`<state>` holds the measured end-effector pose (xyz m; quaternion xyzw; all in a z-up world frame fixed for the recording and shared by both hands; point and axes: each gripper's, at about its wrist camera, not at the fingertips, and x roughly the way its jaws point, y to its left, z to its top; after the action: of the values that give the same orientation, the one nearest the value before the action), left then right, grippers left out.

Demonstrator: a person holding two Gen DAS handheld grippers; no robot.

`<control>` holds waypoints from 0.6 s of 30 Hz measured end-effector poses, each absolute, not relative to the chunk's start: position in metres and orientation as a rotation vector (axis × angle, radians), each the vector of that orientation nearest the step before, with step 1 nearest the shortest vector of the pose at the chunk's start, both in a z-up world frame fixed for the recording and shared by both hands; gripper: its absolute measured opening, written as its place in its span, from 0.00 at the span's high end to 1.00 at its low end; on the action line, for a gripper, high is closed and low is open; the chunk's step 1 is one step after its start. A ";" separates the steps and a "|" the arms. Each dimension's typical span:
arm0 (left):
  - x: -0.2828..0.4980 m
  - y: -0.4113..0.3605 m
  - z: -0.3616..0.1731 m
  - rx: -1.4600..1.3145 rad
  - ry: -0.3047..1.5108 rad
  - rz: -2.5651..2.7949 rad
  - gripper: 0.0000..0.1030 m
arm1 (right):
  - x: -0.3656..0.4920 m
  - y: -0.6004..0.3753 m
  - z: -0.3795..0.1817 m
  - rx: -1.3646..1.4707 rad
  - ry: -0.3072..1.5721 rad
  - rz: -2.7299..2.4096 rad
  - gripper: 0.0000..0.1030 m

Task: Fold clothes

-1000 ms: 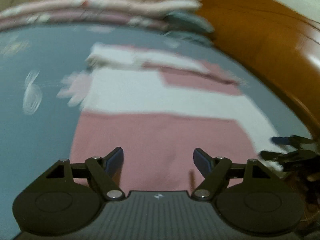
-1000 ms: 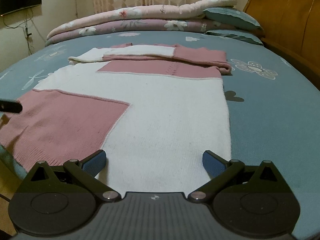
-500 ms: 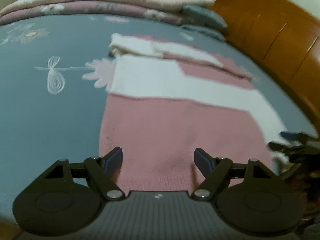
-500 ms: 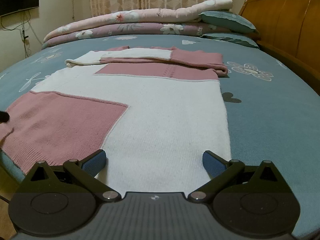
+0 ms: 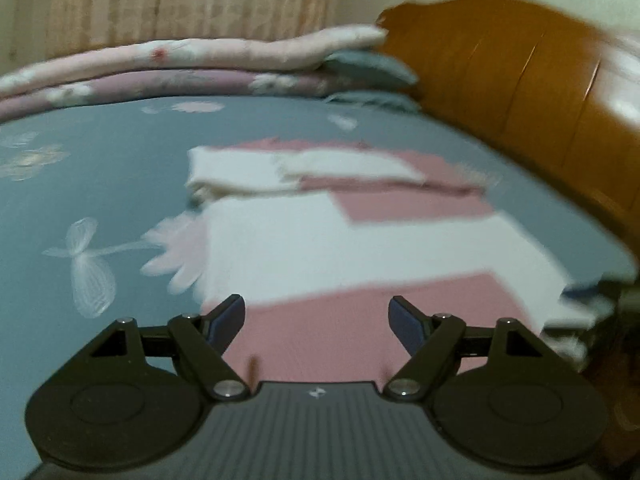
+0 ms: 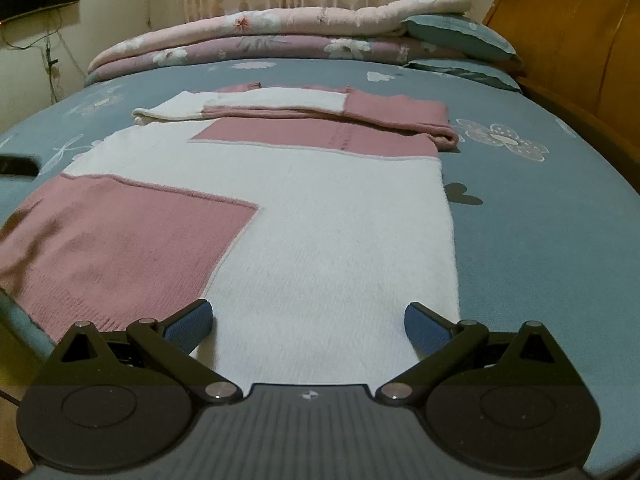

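A pink and white knit sweater (image 6: pixel 320 208) lies flat on the bed, its sleeves folded across the far end (image 6: pixel 312 108). My right gripper (image 6: pixel 308 320) is open just above the sweater's white near hem, nothing between its blue pads. In the left wrist view the same sweater (image 5: pixel 360 248) appears blurred, with its pink lower panel (image 5: pixel 340 328) under my left gripper (image 5: pixel 318 318), which is open and holds nothing. The right gripper (image 5: pixel 608 296) shows as a dark blur at the right edge there. A dark tip of the left gripper (image 6: pixel 18 165) pokes in at the left of the right wrist view.
The bed has a blue-grey floral sheet (image 6: pixel 540 216). Folded quilts (image 6: pixel 280 36) and teal pillows (image 6: pixel 456 36) lie at the far side. A wooden headboard (image 6: pixel 572 48) stands to the right. The bed's near edge drops off at lower left (image 6: pixel 16 320).
The left gripper has swung and risen, so its view now takes in more of the bed, quilts and curtain. The right gripper and the sweater have stayed still.
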<state>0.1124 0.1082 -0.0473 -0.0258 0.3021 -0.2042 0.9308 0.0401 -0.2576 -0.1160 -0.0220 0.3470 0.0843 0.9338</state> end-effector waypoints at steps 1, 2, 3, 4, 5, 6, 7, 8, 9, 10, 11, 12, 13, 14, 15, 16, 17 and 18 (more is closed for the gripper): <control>0.126 0.106 -0.048 -0.065 0.627 -0.422 0.23 | 0.039 -0.258 -0.115 -0.041 0.711 0.167 0.00; 0.140 0.105 -0.049 -0.076 0.635 -0.426 0.23 | 0.038 -0.258 -0.114 -0.036 0.710 0.161 0.00; 0.154 0.103 -0.050 -0.091 0.651 -0.428 0.23 | 0.036 -0.258 -0.113 -0.031 0.711 0.158 0.00; 0.167 0.102 -0.056 -0.107 0.687 -0.421 0.23 | 0.034 -0.259 -0.112 -0.027 0.712 0.154 0.00; 0.177 0.102 -0.062 -0.111 0.727 -0.407 0.23 | 0.033 -0.260 -0.111 -0.025 0.711 0.148 0.00; 0.185 0.102 -0.069 -0.107 0.757 -0.388 0.24 | 0.030 -0.261 -0.110 -0.026 0.709 0.139 0.00; 0.186 0.102 -0.075 -0.086 0.765 -0.358 0.24 | 0.028 -0.262 -0.109 -0.024 0.708 0.130 0.00; 0.186 0.105 -0.081 -0.075 0.776 -0.343 0.24 | 0.026 -0.264 -0.109 -0.019 0.708 0.123 0.00; 0.183 0.109 -0.084 -0.077 0.772 -0.350 0.24 | 0.025 -0.267 -0.110 -0.013 0.711 0.118 0.00; 0.177 0.114 -0.084 -0.083 0.754 -0.361 0.23 | 0.024 -0.269 -0.110 -0.010 0.714 0.117 0.00; 0.172 0.117 -0.082 -0.084 0.754 -0.357 0.23 | 0.024 -0.271 -0.111 -0.010 0.714 0.117 0.00; 0.166 0.120 -0.080 -0.079 0.751 -0.349 0.23 | 0.025 -0.271 -0.110 -0.012 0.713 0.118 0.00; 0.159 0.120 -0.076 -0.055 0.737 -0.333 0.24 | 0.026 -0.271 -0.109 -0.013 0.712 0.120 0.00; 0.151 0.119 -0.071 -0.019 0.720 -0.327 0.24 | 0.028 -0.270 -0.108 -0.018 0.710 0.124 0.00; 0.141 0.116 -0.066 0.026 0.700 -0.340 0.24 | 0.030 -0.268 -0.106 -0.027 0.707 0.130 0.00; 0.131 0.111 -0.061 0.071 0.680 -0.361 0.24 | 0.032 -0.266 -0.104 -0.038 0.701 0.141 0.00; 0.120 0.105 -0.058 0.116 0.662 -0.398 0.23 | 0.033 -0.263 -0.101 -0.054 0.691 0.156 0.00; 0.109 0.098 -0.055 0.161 0.643 -0.436 0.22 | 0.035 -0.260 -0.099 -0.071 0.681 0.173 0.00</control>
<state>0.1089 0.0978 -0.0552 0.0785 0.3133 -0.2124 0.9223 0.0349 -0.2604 -0.0988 -0.0346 0.3336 0.0847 0.9383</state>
